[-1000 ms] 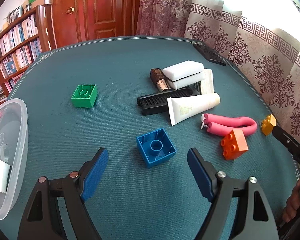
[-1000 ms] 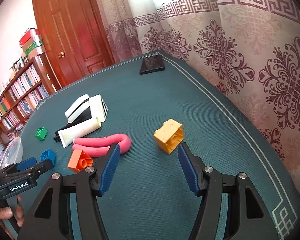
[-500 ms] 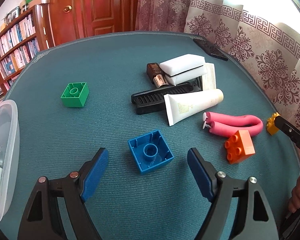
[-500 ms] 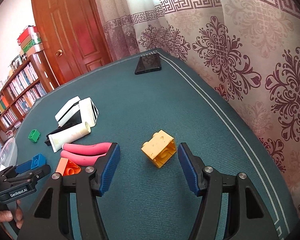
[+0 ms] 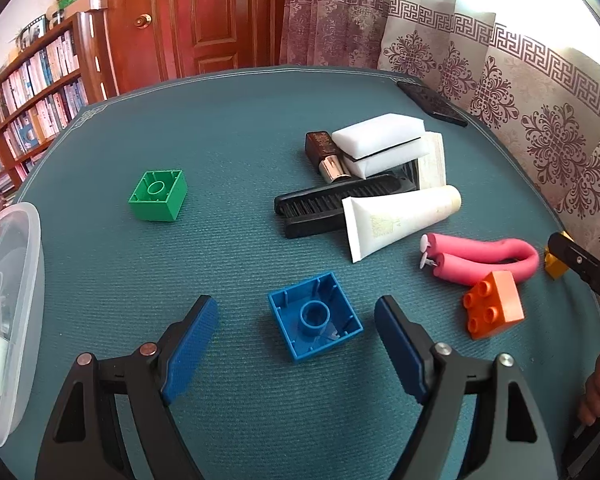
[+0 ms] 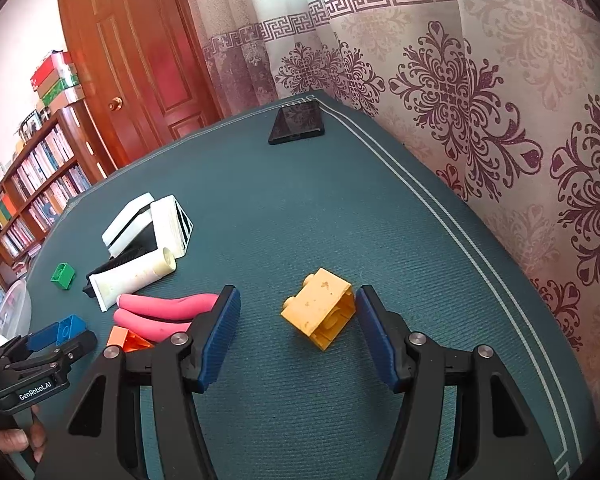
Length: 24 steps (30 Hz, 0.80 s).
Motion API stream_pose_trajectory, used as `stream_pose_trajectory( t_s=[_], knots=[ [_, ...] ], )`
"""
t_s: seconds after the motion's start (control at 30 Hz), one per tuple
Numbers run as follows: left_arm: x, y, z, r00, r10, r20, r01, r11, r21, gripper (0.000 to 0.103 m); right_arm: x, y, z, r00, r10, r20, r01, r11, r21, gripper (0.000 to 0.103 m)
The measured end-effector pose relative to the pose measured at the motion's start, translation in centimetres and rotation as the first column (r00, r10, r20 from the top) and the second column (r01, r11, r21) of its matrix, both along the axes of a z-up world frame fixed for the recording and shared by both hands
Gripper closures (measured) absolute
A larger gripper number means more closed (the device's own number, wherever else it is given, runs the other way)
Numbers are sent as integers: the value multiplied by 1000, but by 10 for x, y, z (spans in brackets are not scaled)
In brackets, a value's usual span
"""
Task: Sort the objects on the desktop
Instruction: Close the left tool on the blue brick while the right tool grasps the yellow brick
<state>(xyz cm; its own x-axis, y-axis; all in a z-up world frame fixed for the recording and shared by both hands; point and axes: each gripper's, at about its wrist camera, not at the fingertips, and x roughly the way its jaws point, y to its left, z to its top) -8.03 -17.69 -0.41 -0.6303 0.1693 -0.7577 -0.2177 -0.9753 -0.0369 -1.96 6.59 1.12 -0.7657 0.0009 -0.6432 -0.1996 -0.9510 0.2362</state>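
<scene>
A blue brick [image 5: 315, 316] lies hollow side up on the teal tabletop, between the open fingers of my left gripper [image 5: 296, 336]. In the right wrist view a yellow brick [image 6: 319, 313] lies on its side, tilted, between the open pads of my right gripper [image 6: 296, 330], close to the right pad. An orange brick [image 5: 494, 309] rests against a pink foam curler [image 5: 480, 259]. A green brick [image 5: 159, 194] sits apart at the left, hollow side up. The left gripper [image 6: 56, 340] also shows at the lower left of the right wrist view.
A heap holds a white cream tube [image 5: 396, 220], black comb [image 5: 332, 200], white foam blocks [image 5: 380, 140] and a brown bottle [image 5: 324, 154]. A black phone [image 6: 297, 122] lies by the far edge. A clear plastic tub [image 5: 8, 312] stands at the left. Patterned curtains hang along the table's right edge.
Both grippers have moved forward. The blue brick now lies between the left fingers, and the yellow brick now sits between the right pads. Both stay open.
</scene>
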Motion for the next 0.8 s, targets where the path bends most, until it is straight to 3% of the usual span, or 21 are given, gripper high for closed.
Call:
stream_pose_trajectory(
  t_s=[0.1, 0.3, 0.37, 0.63, 0.8],
  knots=[
    [0, 0, 1, 1000, 4, -7, -4, 1000, -3, 30, 0, 1, -1, 1000, -2, 3, 2, 1000, -4, 39],
    [1, -2, 3, 1000, -5, -16, 5, 1000, 9, 59, -1, 1, -1, 1000, -3, 6, 3, 1000, -6, 39],
    [4, -1, 3, 1000, -12, -19, 12, 1000, 6, 59, -2, 1, -2, 1000, -6, 14, 6, 1000, -7, 40],
    [9, -1, 3, 1000, -16, -21, 16, 1000, 11, 59, -8, 1, -6, 999, 1, 42, -1, 1000, -15, 67],
    [11, -4, 4, 1000, -5, -21, 5, 1000, 15, 59, -7, 2, -6, 999, 0, 41, 1, 1000, -14, 74]
  ],
)
